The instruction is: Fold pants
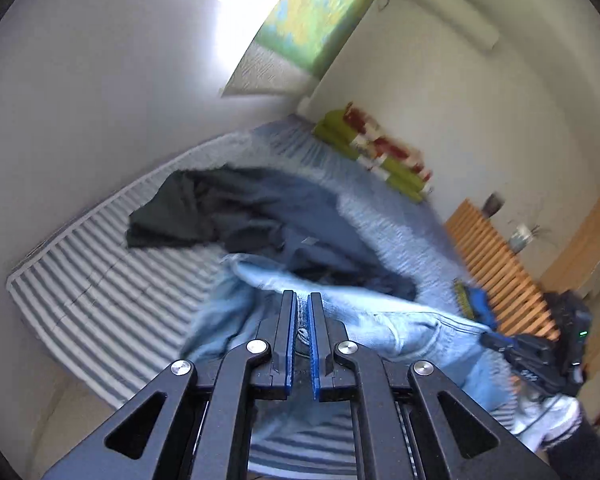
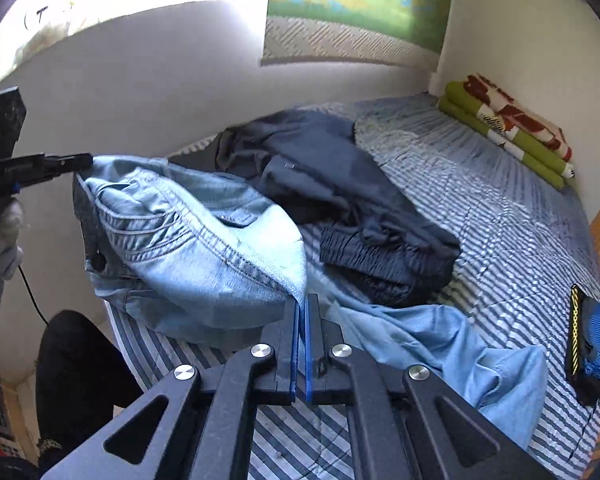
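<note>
Jeans [image 2: 188, 240]: light denim, held up off the striped bed [image 2: 500, 216] at the waistband, legs trailing down onto the cover toward 4 o'clock in the right wrist view

Left gripper [image 1: 302, 300]: jaws pressed together, pinching the waistband; denim shows between the blue pads. In the right wrist view it sits at 9 o'clock, gripping the far waistband corner, with a gloved hand [image 2: 2, 236] below it

Right gripper [image 2: 302, 300]: jaws pressed together on the near waistband edge, cloth caught between the pads

Handling, as judged: denim is soft but fairly heavy and thick at seams and waistband, so it drapes and sags between the two grips; not fragile, not slippery. The waistband is the stiffest line and the sound place to hold, one grip at each end. For the fold the legs will want a second hold near the hems, now lying crumpled on the bed

Other items: dark clothes [image 2: 340, 192] piled just behind the jeans at 12 o'clock, touching or nearly touching the trailing leg; risk of dragging them along. Folded blanket [image 2: 508, 128] at 2 o'clock by the wall, well apart. Blue pouch [image 2: 592, 340] at 3 o'clock near the bed edge
</note>
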The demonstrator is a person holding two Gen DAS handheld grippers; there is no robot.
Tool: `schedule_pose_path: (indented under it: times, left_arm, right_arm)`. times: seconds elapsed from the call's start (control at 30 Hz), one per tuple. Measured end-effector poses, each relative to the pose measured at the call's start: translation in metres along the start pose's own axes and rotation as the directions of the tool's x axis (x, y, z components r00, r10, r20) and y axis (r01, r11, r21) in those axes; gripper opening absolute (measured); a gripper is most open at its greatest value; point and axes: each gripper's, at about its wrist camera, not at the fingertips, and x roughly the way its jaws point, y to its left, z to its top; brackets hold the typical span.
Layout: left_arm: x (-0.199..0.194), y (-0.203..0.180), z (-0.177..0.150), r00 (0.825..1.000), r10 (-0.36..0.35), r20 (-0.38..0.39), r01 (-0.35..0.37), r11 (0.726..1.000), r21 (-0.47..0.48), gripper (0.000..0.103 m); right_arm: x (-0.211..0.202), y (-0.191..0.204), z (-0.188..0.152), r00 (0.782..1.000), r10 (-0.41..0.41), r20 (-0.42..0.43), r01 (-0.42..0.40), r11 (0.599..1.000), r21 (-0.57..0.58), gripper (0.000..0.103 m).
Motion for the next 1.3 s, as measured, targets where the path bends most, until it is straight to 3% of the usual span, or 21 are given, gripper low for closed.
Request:
schedule_pose_path:
  times: [0.17, 0.23, 0.3, 0.37, 0.43, 0.5, 0.6, 0.7, 0.73, 0.77, 0.8, 0.87, 0.93, 0.97, 1.03, 1.1, 1.2, 1.3]
  left_arm:
    - [-0.039, -0.054, 0.027, 0.995, -0.017, 0.096, 0.005, 0.992, 0.128, 0.002]
    - [-0.034, -0.070, 0.037, 0.995, -0.029, 0.093, 0.013, 0.986, 0.168, 0.002]
    - [-0.014, -0.080, 0.049, 0.996, 0.004, 0.091, -0.022, 0.980, 0.197, 0.002]
    - [0.017, -0.083, 0.064, 0.998, 0.020, 0.065, -0.032, 0.980, 0.196, 0.002]
    - [0.061, -0.084, 0.079, 0.995, 0.085, 0.047, -0.093, 0.974, 0.209, 0.002]
    - [0.109, -0.082, 0.094, 0.987, 0.157, 0.031, -0.160, 0.959, 0.232, 0.003]
    - [0.199, -0.072, 0.110, 0.974, 0.221, -0.055, -0.205, 0.956, 0.210, 0.003]
    - [0.272, -0.059, 0.110, 0.933, 0.325, -0.155, -0.286, 0.930, 0.231, 0.005]
    - [0.287, -0.056, 0.107, 0.923, 0.332, -0.194, -0.288, 0.931, 0.225, 0.005]
    - [0.291, -0.054, 0.104, 0.924, 0.324, -0.204, -0.280, 0.935, 0.218, 0.005]
    - [0.293, -0.055, 0.101, 0.927, 0.319, -0.199, -0.275, 0.936, 0.220, 0.007]
    - [0.286, -0.060, 0.093, 0.926, 0.334, -0.174, -0.285, 0.924, 0.255, 0.022]
    - [0.272, -0.064, 0.087, 0.930, 0.344, -0.130, -0.301, 0.914, 0.271, 0.045]
    - [0.266, -0.066, 0.085, 0.928, 0.354, -0.114, -0.312, 0.908, 0.280, 0.048]
    - [0.253, -0.068, 0.079, 0.925, 0.370, -0.087, -0.330, 0.895, 0.299, 0.048]
    - [0.239, -0.069, 0.071, 0.932, 0.350, -0.092, -0.311, 0.904, 0.292, 0.048]
    - [0.224, -0.082, 0.047, 0.958, 0.249, -0.143, -0.203, 0.940, 0.275, 0.048]
    - [0.236, -0.109, 0.015, 0.960, 0.144, -0.242, -0.081, 0.964, 0.255, 0.049]
  right_arm:
    - [-0.061, -0.012, 0.030, 0.989, -0.016, 0.147, 0.016, 1.000, 0.006, 0.002]
    - [-0.076, -0.017, 0.039, 0.983, -0.013, 0.182, 0.012, 1.000, 0.012, 0.002]
    - [-0.074, -0.027, 0.053, 0.979, -0.032, 0.200, 0.027, 0.999, 0.026, 0.002]
    - [-0.056, -0.038, 0.069, 0.975, -0.090, 0.201, 0.086, 0.996, 0.031, 0.002]
    - [-0.021, -0.057, 0.084, 0.975, -0.151, 0.164, 0.145, 0.988, 0.047, 0.002]
    - [0.024, -0.079, 0.096, 0.973, -0.200, 0.111, 0.194, 0.979, 0.064, 0.002]
    - [0.093, -0.110, 0.114, 0.965, -0.260, 0.024, 0.257, 0.962, 0.087, 0.002]
    - [0.162, -0.141, 0.124, 0.976, -0.175, -0.127, 0.192, 0.972, 0.133, 0.003]
    - [0.174, -0.152, 0.123, 0.978, -0.138, -0.155, 0.166, 0.970, 0.180, 0.007]
    - [0.179, -0.159, 0.121, 0.980, -0.110, -0.166, 0.144, 0.966, 0.214, 0.008]
    - [0.178, -0.164, 0.117, 0.984, -0.087, -0.158, 0.124, 0.962, 0.242, 0.011]
    - [0.163, -0.170, 0.106, 0.990, -0.067, -0.124, 0.098, 0.958, 0.268, 0.023]
    - [0.141, -0.174, 0.093, 0.990, -0.097, -0.107, 0.122, 0.956, 0.265, 0.038]
    - [0.126, -0.181, 0.084, 0.990, -0.105, -0.094, 0.126, 0.955, 0.268, 0.040]
    - [0.100, -0.195, 0.071, 0.987, -0.138, -0.087, 0.158, 0.942, 0.295, 0.042]
    - [0.069, -0.208, 0.048, 0.988, -0.137, -0.074, 0.154, 0.927, 0.343, 0.042]
    - [0.033, -0.209, -0.008, 0.991, -0.085, -0.106, 0.120, 0.913, 0.389, 0.049]
    - [0.025, -0.190, -0.065, 0.979, -0.082, -0.185, 0.151, 0.905, 0.398, 0.055]
